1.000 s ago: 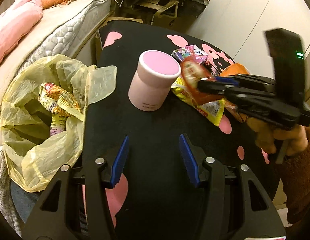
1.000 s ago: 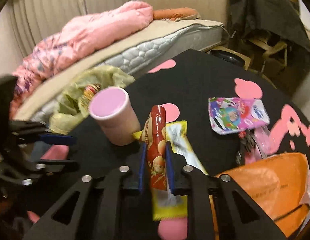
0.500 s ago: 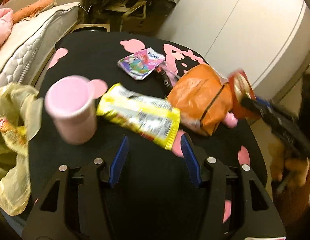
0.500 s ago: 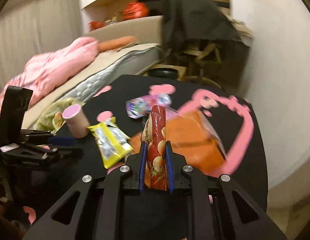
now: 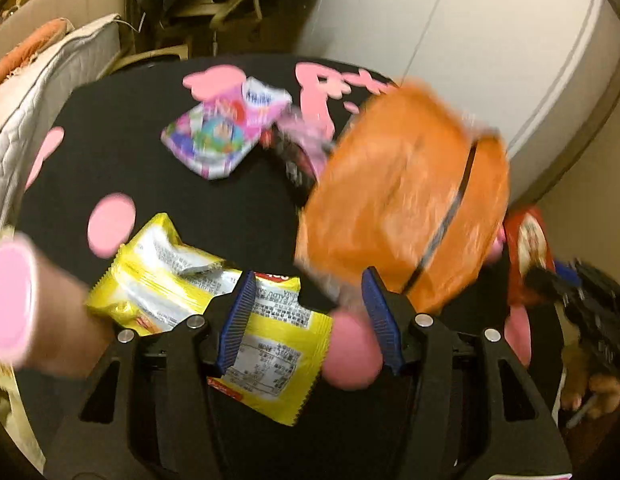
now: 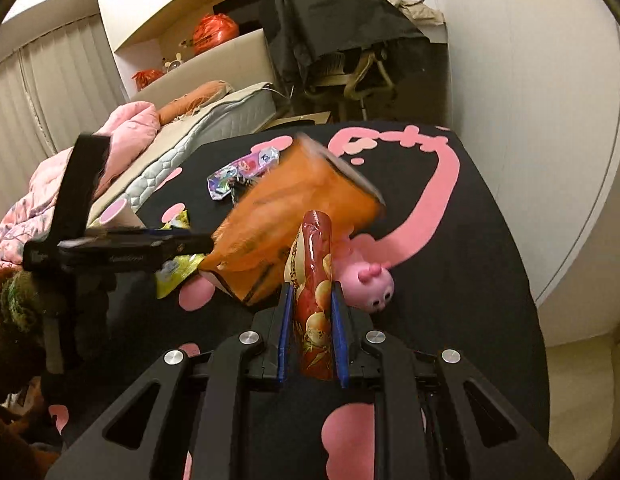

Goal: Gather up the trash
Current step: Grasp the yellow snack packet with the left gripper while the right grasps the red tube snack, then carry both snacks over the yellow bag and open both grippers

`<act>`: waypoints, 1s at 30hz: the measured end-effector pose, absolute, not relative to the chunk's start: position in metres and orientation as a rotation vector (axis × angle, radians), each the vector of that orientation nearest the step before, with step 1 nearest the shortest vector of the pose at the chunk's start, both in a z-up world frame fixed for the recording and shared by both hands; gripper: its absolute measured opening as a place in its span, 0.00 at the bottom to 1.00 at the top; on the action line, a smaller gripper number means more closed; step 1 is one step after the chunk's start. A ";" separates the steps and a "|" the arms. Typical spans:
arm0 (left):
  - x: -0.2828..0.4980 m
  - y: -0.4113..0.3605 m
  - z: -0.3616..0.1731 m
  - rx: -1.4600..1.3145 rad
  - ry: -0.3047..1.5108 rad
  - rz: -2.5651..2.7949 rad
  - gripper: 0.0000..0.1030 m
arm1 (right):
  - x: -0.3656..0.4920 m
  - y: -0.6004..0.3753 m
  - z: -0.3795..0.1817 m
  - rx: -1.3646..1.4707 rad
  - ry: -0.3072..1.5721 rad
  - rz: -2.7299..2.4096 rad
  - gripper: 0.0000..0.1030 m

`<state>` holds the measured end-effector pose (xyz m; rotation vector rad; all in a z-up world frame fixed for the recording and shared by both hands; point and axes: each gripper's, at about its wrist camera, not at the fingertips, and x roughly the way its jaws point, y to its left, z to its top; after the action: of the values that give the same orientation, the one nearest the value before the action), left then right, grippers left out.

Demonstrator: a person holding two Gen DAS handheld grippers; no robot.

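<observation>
Red snack wrapper [image 6: 314,304] pinched upright between right gripper [image 6: 310,320] fingers

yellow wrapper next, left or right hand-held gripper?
Left, probably. The left hand-held gripper is open and empty, with the yellow wrapper lying on the table right under its pads. The right hand-held gripper is shut on the red wrapper.
</observation>
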<state>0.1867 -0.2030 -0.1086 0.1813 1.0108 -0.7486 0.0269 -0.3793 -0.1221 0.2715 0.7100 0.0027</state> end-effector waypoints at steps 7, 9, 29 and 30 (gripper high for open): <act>0.139 -0.158 -0.104 0.199 1.014 -0.831 0.51 | 0.025 -0.372 -0.122 0.282 0.701 0.031 0.18; 0.129 -0.141 -0.098 0.177 1.016 -0.833 0.51 | 0.024 -0.369 -0.120 0.277 0.699 0.040 0.18; 0.149 -0.117 -0.105 0.089 1.044 -0.467 0.54 | 0.016 -0.323 -0.124 0.225 0.736 0.097 0.18; 0.148 -0.118 -0.105 0.095 1.044 -0.473 0.46 | 0.016 -0.323 -0.124 0.225 0.737 0.098 0.18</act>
<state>0.1475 -0.1182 -0.1051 0.0951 1.0435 -0.4731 0.0157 -0.3225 -0.1241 0.2250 0.7371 0.0983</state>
